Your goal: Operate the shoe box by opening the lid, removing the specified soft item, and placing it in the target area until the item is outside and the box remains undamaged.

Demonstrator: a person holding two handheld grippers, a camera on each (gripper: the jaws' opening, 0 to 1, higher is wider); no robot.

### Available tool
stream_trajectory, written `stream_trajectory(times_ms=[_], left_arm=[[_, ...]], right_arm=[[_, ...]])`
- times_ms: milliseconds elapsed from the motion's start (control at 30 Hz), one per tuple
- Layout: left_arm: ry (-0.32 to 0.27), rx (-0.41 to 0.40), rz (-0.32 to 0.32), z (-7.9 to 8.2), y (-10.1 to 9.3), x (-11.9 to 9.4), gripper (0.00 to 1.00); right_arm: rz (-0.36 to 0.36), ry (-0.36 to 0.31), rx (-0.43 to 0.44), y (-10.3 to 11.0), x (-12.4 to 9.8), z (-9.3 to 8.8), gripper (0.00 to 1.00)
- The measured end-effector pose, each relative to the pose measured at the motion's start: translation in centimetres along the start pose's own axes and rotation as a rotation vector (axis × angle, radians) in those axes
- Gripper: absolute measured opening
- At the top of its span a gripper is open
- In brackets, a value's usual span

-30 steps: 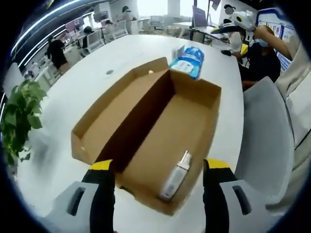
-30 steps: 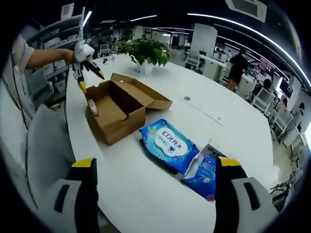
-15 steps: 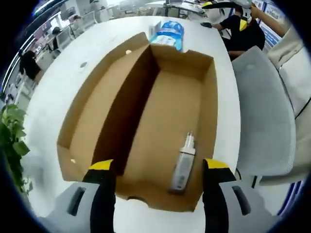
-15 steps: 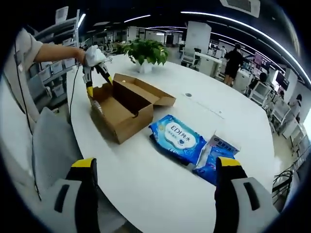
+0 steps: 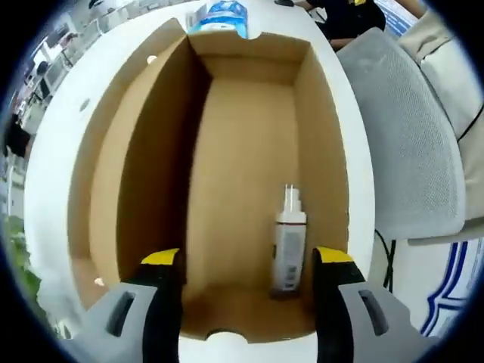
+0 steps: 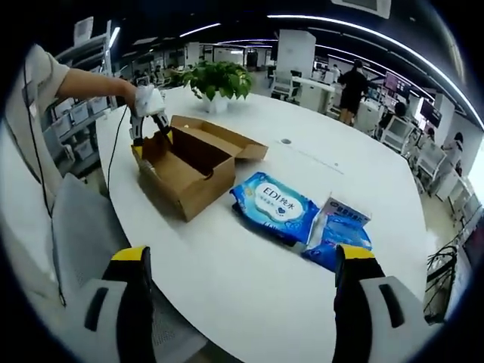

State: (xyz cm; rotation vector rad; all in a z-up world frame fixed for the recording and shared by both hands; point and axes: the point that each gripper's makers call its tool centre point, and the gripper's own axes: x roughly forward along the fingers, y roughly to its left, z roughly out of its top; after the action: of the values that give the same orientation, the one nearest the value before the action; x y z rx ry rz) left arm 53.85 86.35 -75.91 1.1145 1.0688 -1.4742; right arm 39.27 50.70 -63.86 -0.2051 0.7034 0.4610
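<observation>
The brown cardboard shoe box [image 5: 249,128] stands open on the white table, its lid [image 5: 128,159] folded out to the left. A small white bottle [image 5: 288,246] lies on the box floor near the near end. My left gripper [image 5: 246,302] hangs open just above that end, the bottle close to its right jaw. In the right gripper view the same box [image 6: 189,168] sits at the table's far left, with the left gripper [image 6: 149,125] over it. My right gripper [image 6: 240,299] is open, well back from the box, holding nothing.
A blue wet-wipes pack [image 6: 274,206] and a smaller blue packet [image 6: 340,236] lie on the white table [image 6: 249,287] right of the box. A grey chair [image 5: 412,144] stands beside the table. A potted plant [image 6: 215,79] sits at the far end. People stand in the background.
The left gripper has come down closer over the box's near end, so the box and bottle look larger. The right gripper view has shifted only slightly.
</observation>
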Motion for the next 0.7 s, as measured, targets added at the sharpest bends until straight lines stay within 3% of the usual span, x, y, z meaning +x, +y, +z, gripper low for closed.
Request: stream_trajectory(times_ms=[167,400,700], left_arm=[[0.03,0.04,-0.027,-0.3,-0.1,1.0,0.67],[0.005,0.064,-0.082,-0.2,-0.9,1.8,0.57],[-0.012,0.065,-0.077,-0.2,-1.1,2.8,0.54]], right_arm=[[-0.003,0.015,0.003,0.1,0.2,-0.4,0.96],[-0.008,0.025,0.017,-0.2,0.4,-0.8,0.96],[-0.004,0.025,0.016,-0.1,0.9,-0.3,0.95]])
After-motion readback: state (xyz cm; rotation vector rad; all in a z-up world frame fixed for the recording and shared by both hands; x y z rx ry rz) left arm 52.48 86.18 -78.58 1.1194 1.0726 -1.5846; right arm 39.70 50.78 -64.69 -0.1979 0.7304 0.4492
